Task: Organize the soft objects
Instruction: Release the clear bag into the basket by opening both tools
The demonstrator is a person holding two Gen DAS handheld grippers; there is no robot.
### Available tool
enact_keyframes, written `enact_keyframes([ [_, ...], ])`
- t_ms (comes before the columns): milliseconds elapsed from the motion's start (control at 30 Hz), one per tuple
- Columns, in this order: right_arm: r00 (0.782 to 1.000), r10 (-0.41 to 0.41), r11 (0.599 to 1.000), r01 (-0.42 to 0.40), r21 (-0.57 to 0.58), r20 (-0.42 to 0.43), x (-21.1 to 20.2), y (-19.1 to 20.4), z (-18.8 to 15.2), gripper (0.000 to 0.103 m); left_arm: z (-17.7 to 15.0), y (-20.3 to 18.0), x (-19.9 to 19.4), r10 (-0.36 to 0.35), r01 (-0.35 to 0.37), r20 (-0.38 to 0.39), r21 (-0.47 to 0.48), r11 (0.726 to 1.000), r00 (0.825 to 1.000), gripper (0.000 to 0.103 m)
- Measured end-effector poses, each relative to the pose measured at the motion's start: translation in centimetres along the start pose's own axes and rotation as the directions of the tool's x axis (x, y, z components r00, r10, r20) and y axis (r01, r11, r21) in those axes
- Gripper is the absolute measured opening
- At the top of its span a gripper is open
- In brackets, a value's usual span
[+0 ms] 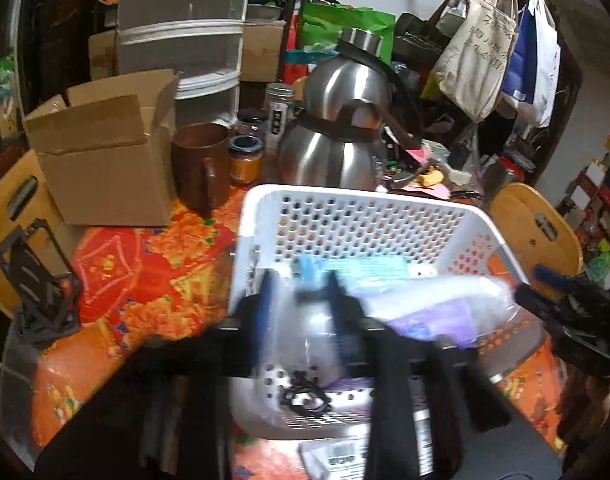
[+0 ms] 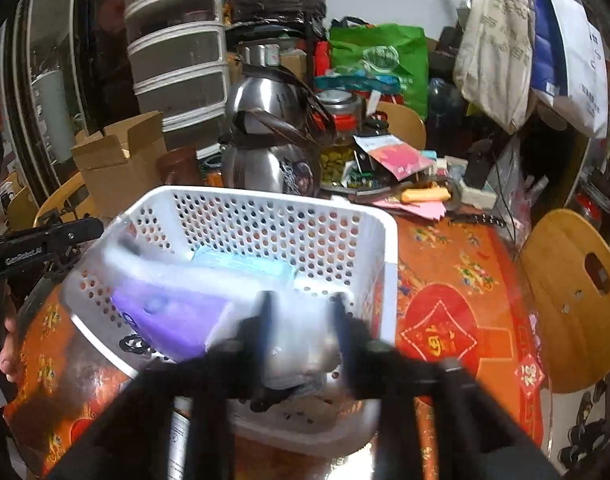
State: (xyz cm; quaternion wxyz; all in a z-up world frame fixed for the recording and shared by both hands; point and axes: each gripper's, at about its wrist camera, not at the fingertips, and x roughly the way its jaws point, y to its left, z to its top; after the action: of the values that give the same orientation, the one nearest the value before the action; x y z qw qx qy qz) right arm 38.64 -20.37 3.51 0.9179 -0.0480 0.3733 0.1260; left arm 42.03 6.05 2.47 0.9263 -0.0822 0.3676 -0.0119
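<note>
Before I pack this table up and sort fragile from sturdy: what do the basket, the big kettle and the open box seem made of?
Basket: white moulded plastic, smooth, walls perforated with round holes. Kettle: likely stainless steel, polished, throwing bright mirror-like reflections, with a dark handle of unclear material. Box: plain brown corrugated cardboard, matte, flaps creased open.

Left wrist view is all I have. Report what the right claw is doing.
Observer: The right claw straddles a clear bag over the near wall of the white basket. Blur hides whether it grips.
Operator: Say what lies right of the basket.
Observer: A red square emblem printed on the tablecloth.
Operator: Now check the left side.
Observer: A bare hand rests at the table edge, left of the basket.
</note>
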Motion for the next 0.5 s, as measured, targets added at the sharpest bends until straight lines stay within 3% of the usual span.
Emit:
enact_keyframes([
  [67,1.0,-0.013,1.0,0.013,-0.007,0.016,-0.2,-0.1,-0.2,0.082,-0.4,0.1,-0.4,0.022,-0.023,0.027,0.018,1.0,0.999,0.082],
  [100,1.0,-0.02,1.0,0.02,-0.015,0.011,-0.2,-0.1,-0.3,0.082,-0.5,0.1,-0.8,0.024,-0.025,0.04,0.025,0.999,0.999,0.084],
  [500,1.0,-0.005,1.0,0.005,0.017,-0.024,-0.2,-0.7,-1.6,0.083,-2.6,0.1,-2.4,0.013,-0.014,0.03,0.042,0.999,0.999,0.086],
])
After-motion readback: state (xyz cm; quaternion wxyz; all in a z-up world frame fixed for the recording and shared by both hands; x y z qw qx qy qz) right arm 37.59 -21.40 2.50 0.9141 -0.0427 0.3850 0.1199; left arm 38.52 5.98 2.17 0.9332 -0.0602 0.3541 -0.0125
